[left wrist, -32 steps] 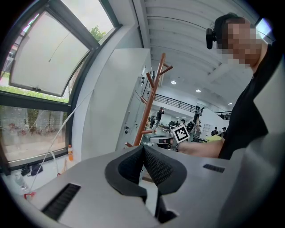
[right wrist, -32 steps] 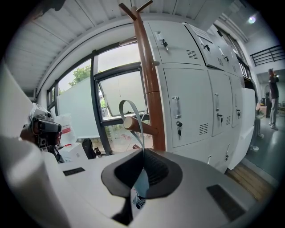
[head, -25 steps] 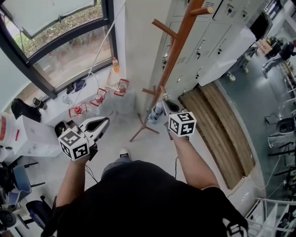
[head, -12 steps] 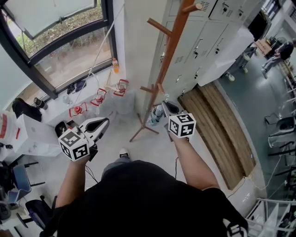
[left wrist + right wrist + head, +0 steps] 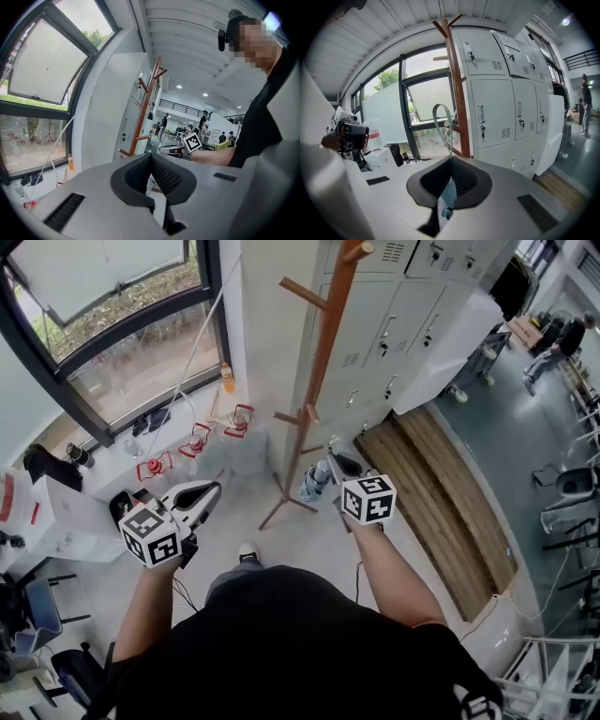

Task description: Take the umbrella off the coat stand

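Right gripper view: pinching the umbrella (image 5: pixel 447 199) by its strap in the right tool (image 5: pixel 449 174), seemingly off the coat stand (image 5: pixel 458 103), just beside it; nothing in the shut left tool (image 5: pixel 151 168); only carrying clear left
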`<act>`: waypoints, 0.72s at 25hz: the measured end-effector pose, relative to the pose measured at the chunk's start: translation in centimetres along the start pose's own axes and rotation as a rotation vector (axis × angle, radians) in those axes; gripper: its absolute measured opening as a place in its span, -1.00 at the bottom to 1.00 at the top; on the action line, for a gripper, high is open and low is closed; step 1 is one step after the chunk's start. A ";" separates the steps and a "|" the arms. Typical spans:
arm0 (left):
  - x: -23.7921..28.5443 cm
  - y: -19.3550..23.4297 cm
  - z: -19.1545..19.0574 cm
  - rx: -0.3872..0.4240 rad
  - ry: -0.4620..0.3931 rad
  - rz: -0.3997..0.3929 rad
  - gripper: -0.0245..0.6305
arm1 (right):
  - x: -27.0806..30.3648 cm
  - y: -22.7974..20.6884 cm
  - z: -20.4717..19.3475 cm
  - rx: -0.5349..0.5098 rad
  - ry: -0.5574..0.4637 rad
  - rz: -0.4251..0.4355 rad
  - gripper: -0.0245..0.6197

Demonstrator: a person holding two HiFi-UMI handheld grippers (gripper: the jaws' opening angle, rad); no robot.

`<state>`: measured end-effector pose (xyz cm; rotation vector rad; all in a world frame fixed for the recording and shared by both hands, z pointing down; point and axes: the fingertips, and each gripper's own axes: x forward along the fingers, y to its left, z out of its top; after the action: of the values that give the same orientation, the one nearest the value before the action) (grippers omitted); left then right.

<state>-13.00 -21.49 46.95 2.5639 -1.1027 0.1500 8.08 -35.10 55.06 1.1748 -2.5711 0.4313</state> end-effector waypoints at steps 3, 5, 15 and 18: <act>0.0 -1.0 -0.2 0.003 0.002 -0.008 -0.86 | -1.6 -0.2 -0.4 -0.004 0.002 -0.014 -0.88; -0.1 -1.7 -0.4 0.005 0.004 -0.016 -0.86 | -2.7 -0.3 -0.7 -0.004 0.003 -0.025 -0.88; -0.1 -5.0 -1.0 0.024 -0.006 -0.049 -0.86 | -8.2 -0.9 -2.1 0.006 -0.010 -0.069 -0.88; -0.3 -6.0 -1.4 0.028 -0.006 -0.059 -0.86 | -9.9 -0.9 -2.6 0.009 -0.016 -0.082 -0.88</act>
<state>-8.82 -16.99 46.58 2.6200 -1.0329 0.1437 15.36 -27.88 53.91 1.2872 -2.5262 0.4176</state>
